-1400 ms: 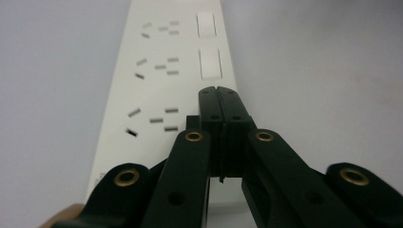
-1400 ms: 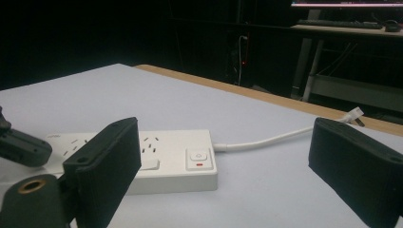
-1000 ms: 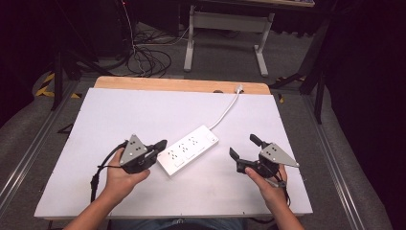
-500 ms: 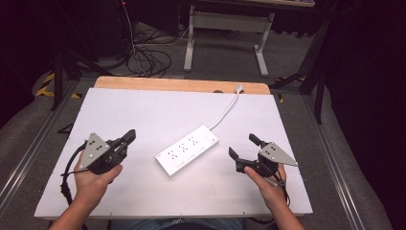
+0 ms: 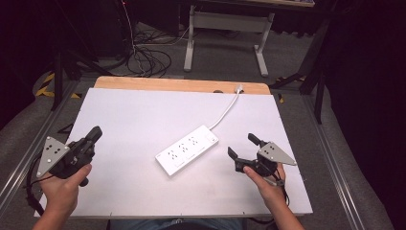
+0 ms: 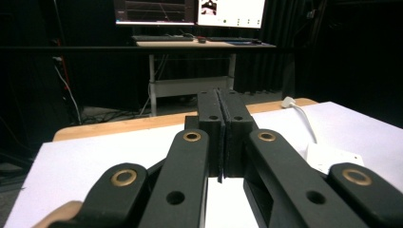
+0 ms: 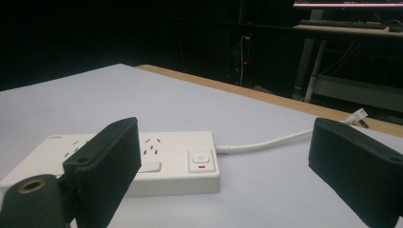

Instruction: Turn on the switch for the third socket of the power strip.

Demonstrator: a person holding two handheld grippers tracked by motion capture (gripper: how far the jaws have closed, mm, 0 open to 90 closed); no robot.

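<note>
Tech 1: Left gripper (image 5: pixel 95 133) status: jaws fully closed with nothing between them, as the left gripper view (image 6: pixel 221 137) confirms. It is held well to the left of the work, above the white table sheet (image 5: pixel 134 110).

Tech 2: And the right gripper (image 5: pixel 243 146)?

Tech 1: Jaws spread wide and empty. In the right gripper view (image 7: pixel 223 156) the two pads frame open space, and no part touches anything.

Tech 2: Items, largest first, referenced to the grippers.

Tech 1: Table sheet: under both units. Power strip (image 5: pixel 187 149): lying flat and diagonal between the two grippers, near the right one's jaws and well apart from the left. From the right gripper it sits ahead and to the left, switch end (image 7: pixel 201 160) nearest. Cord (image 5: pixel 226 111): runs from that end away from both grippers toward the far wooden edge. Plug (image 5: pixel 239 88): lying loose at that edge, not inserted anywhere.

Tech 2: Progress assessment?

Tech 1: Judging from the layout, the strip is set out on the sheet and neither gripper has hold of it. Nothing is plugged into its sockets. Any grasp, any repositioning and any handling of the cord or plug are steps not yet done. The right gripper appears best placed for the next contact.
</note>
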